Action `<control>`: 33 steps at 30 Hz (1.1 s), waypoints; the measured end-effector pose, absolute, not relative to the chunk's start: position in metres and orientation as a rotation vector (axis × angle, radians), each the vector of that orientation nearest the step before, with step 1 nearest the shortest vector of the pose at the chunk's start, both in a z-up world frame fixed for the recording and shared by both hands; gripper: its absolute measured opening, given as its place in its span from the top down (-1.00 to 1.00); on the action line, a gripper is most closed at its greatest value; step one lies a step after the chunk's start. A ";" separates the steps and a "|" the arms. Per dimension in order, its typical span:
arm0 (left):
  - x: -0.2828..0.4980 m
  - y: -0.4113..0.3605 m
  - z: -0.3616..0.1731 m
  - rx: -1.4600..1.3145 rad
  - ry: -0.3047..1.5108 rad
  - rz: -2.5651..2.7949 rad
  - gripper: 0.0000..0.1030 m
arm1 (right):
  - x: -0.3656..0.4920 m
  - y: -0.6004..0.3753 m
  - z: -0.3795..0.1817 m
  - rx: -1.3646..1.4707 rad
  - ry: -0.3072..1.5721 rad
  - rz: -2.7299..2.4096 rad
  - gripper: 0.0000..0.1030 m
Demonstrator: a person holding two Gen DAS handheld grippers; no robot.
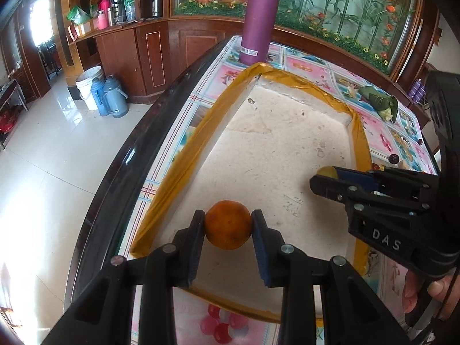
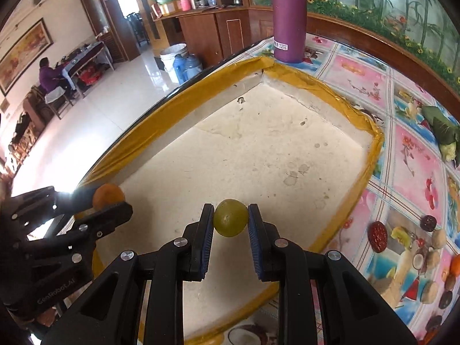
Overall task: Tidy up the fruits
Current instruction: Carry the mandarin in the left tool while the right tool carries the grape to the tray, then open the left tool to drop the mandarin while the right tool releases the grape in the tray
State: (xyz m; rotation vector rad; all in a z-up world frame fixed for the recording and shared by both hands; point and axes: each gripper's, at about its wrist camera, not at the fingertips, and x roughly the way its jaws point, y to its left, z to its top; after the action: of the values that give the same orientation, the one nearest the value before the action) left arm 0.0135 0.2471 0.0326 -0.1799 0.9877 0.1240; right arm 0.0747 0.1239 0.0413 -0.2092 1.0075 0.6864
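Observation:
My left gripper [image 1: 228,215] is shut on an orange fruit [image 1: 228,224] and holds it over the near left part of a white foam tray [image 1: 276,143] with yellow-taped rims. My right gripper [image 2: 231,211] is shut on a small green round fruit [image 2: 231,217] over the same tray [image 2: 258,149]. In the left wrist view the right gripper [image 1: 325,176] reaches in from the right with the green fruit [image 1: 327,172] just showing. In the right wrist view the left gripper [image 2: 112,198] shows at left with the orange fruit [image 2: 107,195].
A tall purple bottle [image 1: 260,20] stands beyond the tray's far corner. A green leaf-wrapped bundle [image 2: 442,132] lies on the patterned tablecloth [image 2: 408,155] to the right. Several small dark fruits [image 2: 377,235] lie at the right. The table's dark edge [image 1: 138,155] runs along the left.

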 end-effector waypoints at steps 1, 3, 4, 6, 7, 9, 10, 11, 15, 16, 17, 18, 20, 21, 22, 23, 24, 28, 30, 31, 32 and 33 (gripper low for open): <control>0.015 0.249 0.031 -0.181 0.992 0.124 0.32 | 0.076 0.125 0.040 -0.209 1.012 0.683 0.56; 0.017 0.250 0.028 -0.179 0.999 0.125 0.32 | 0.078 0.129 0.038 -0.227 1.018 0.681 0.56; 0.018 0.251 0.026 -0.178 1.002 0.127 0.32 | 0.078 0.130 0.036 -0.236 1.019 0.679 0.56; 0.019 0.252 0.024 -0.174 1.004 0.132 0.31 | 0.077 0.134 0.034 -0.253 1.021 0.678 0.56; 0.019 0.253 0.022 -0.171 1.007 0.137 0.31 | 0.076 0.134 0.032 -0.262 1.022 0.676 0.56; 0.019 0.254 0.020 -0.168 1.012 0.146 0.31 | 0.077 0.135 0.029 -0.279 1.024 0.668 0.55; 0.019 0.254 0.020 -0.165 1.010 0.149 0.31 | 0.076 0.135 0.028 -0.287 1.025 0.665 0.55; 0.018 0.254 0.020 -0.162 1.007 0.152 0.30 | 0.074 0.136 0.027 -0.297 1.021 0.664 0.55; 0.014 0.252 0.024 -0.142 0.995 0.179 0.07 | 0.070 0.136 0.027 -0.328 1.004 0.663 0.49; 0.013 0.252 0.025 -0.133 0.990 0.188 0.04 | 0.069 0.136 0.028 -0.326 1.000 0.666 0.42; 0.012 0.252 0.026 -0.124 0.987 0.198 0.00 | 0.067 0.134 0.030 -0.325 0.995 0.665 0.40; 0.009 0.252 0.027 -0.116 0.982 0.209 -0.02 | 0.066 0.134 0.031 -0.325 0.991 0.663 0.40; 0.005 0.253 0.030 -0.114 0.975 0.220 -0.02 | 0.064 0.130 0.033 -0.321 0.989 0.664 0.40; 0.003 0.253 0.032 -0.115 0.971 0.226 -0.02 | 0.064 0.128 0.034 -0.319 0.987 0.662 0.40; 0.000 0.253 0.033 -0.115 0.965 0.233 -0.02 | 0.062 0.125 0.036 -0.315 0.984 0.659 0.40; -0.002 0.252 0.035 -0.110 0.957 0.239 -0.03 | 0.061 0.123 0.037 -0.310 0.983 0.659 0.40; -0.005 0.251 0.037 -0.104 0.950 0.246 -0.03 | 0.063 0.121 0.039 -0.303 0.981 0.661 0.40; -0.018 0.245 0.047 -0.107 0.917 0.264 -0.17 | 0.052 0.106 0.050 -0.274 0.962 0.661 0.40; -0.024 0.241 0.051 -0.118 0.895 0.274 -0.25 | 0.046 0.099 0.056 -0.259 0.950 0.660 0.40; -0.027 0.239 0.053 -0.124 0.886 0.277 -0.31 | 0.042 0.096 0.060 -0.256 0.941 0.657 0.40; -0.028 0.236 0.055 -0.129 0.878 0.278 -0.36 | 0.038 0.091 0.064 -0.254 0.926 0.651 0.40; -0.030 0.233 0.056 -0.132 0.872 0.277 -0.38 | 0.034 0.087 0.067 -0.256 0.912 0.643 0.40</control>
State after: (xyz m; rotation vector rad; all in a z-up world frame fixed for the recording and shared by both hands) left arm -0.0296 0.2326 0.0563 -0.1321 0.8716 0.2773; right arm 0.0336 0.0867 0.0671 -0.2562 0.9119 0.6429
